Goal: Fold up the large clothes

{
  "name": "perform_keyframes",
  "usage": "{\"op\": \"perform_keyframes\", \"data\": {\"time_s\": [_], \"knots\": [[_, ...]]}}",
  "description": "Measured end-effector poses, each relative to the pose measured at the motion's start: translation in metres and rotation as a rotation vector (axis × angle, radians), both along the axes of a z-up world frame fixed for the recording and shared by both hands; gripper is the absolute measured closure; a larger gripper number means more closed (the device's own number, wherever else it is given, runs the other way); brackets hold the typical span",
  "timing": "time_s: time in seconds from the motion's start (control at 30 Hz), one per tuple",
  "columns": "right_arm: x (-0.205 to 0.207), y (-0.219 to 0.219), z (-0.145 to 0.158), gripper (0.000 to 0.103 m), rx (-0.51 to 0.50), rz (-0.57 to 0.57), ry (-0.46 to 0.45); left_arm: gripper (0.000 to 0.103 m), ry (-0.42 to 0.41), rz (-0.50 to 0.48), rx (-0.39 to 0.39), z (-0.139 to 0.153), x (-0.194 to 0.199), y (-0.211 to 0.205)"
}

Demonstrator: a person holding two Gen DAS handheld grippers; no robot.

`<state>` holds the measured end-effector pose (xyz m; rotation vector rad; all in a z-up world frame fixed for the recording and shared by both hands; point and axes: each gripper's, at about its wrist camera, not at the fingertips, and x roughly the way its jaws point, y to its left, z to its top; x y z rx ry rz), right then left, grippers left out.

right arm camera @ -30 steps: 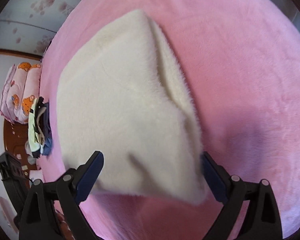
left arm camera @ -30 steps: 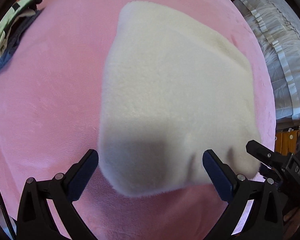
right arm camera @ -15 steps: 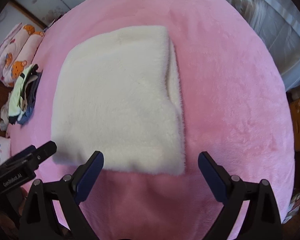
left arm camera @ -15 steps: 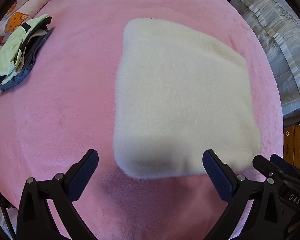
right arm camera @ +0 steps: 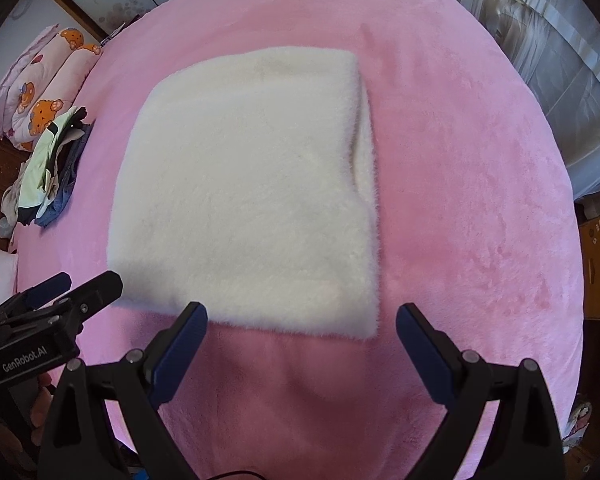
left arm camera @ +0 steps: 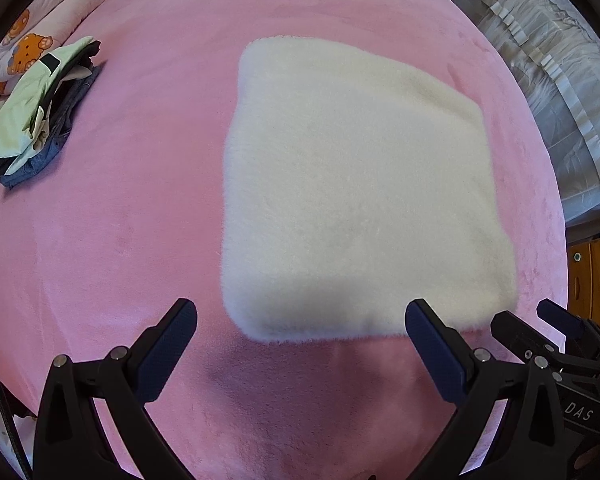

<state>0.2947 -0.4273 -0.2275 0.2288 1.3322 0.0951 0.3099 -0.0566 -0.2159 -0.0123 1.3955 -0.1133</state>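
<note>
A second ago the cream fleece garment [left arm camera: 356, 192] had its near edge lifted between the fingers of both tools, the cloth bulging up toward the cameras. Now it lies flat on the pink bed [left arm camera: 112, 240], and both tools have backed off from it. The left hand-held gripper [left arm camera: 300, 344] hangs over the near edge of the bed with its fingers spread wide and nothing between them; the right hand-held gripper [right arm camera: 300, 344] is likewise spread and empty, just short of the garment's near hem. I judge that the last fold has been laid down and let go, so this piece looks close to done, or done.

The garment sits roughly mid-bed, nearer the right edge than the left, as a thick, roughly square packet with rounded corners. Its pile is long and fluffy, with no wrinkles on top. In the right wrist view a lower layer shows along the right side, sticking out a little from under the top layer, so the fold is not perfectly squared there.

Well apart from it, at the bed's far left edge, a stack of folded clothes [left arm camera: 36, 120] lies beside cartoon-bear pillows [left arm camera: 32, 44].
</note>
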Motion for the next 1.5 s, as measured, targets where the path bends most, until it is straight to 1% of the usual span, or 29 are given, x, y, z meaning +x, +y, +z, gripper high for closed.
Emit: {"op": "perform_keyframes", "data": {"time_s": [0.1, 0.2, 0.3, 0.4, 0.53, 0.57, 0.6, 0.67, 0.73, 0.8, 0.87, 0.93, 1.1, 1.23, 1.3, 1.4, 1.5], "knots": [[0.002, -0.002, -0.005, 0.007, 0.054, -0.013, 0.019, 0.000, 0.005, -0.007, 0.003, -0.002, -0.001, -0.002], [0.005, -0.007, -0.011, 0.007, 0.075, -0.026, 0.029, 0.000, 0.012, -0.018, 0.001, -0.007, 0.002, -0.001], [0.012, -0.016, -0.022, 0.007, 0.116, -0.036, 0.046, 0.000, 0.027, -0.031, -0.021, -0.018, 0.011, 0.004], [0.023, -0.031, -0.047, 0.007, 0.222, -0.067, 0.095, 0.000, 0.044, -0.011, -0.063, -0.034, 0.026, 0.016], [0.034, -0.052, -0.079, 0.007, 0.345, -0.122, 0.118, 0.000, 0.058, -0.002, -0.115, -0.058, 0.044, 0.031], [0.037, -0.057, -0.087, 0.007, 0.386, -0.138, 0.123, 0.000, 0.065, -0.002, -0.135, -0.064, 0.048, 0.034], [0.039, -0.062, -0.093, 0.007, 0.426, -0.154, 0.122, 0.000, 0.081, -0.004, -0.182, -0.070, 0.051, 0.039], [0.045, -0.070, -0.102, 0.007, 0.448, -0.168, 0.115, 0.000, 0.116, -0.016, -0.265, -0.081, 0.057, 0.045], [0.049, -0.076, -0.108, 0.007, 0.450, -0.167, 0.106, 0.000, 0.141, -0.034, -0.323, -0.090, 0.062, 0.051], [0.052, -0.079, -0.117, 0.006, 0.498, -0.160, 0.113, 0.000, 0.171, -0.044, -0.389, -0.100, 0.067, 0.057], [0.056, -0.081, -0.127, 0.003, 0.541, -0.143, 0.126, 0.000, 0.193, -0.054, -0.440, -0.110, 0.071, 0.063], [0.060, -0.082, -0.133, 0.000, 0.570, -0.125, 0.136, 0.000, 0.203, -0.079, -0.476, -0.117, 0.073, 0.066], [0.067, -0.086, -0.140, 0.000, 0.643, -0.114, 0.147, 0.000, 0.217, -0.124, -0.545, -0.131, 0.073, 0.072], [0.074, -0.086, -0.143, 0.000, 0.674, -0.096, 0.154, 0.000, 0.222, -0.136, -0.592, -0.138, 0.075, 0.077], [0.079, -0.082, -0.145, 0.000, 0.695, -0.070, 0.157, 0.000, 0.228, -0.133, -0.620, -0.143, 0.073, 0.076], [0.088, -0.073, -0.151, 0.000, 0.707, -0.031, 0.173, 0.000, 0.256, -0.136, -0.656, -0.152, 0.077, 0.078], [0.095, -0.073, -0.154, 0.001, 0.742, -0.032, 0.201, 0.000, 0.279, -0.127, -0.685, -0.161, 0.082, 0.076]]}}
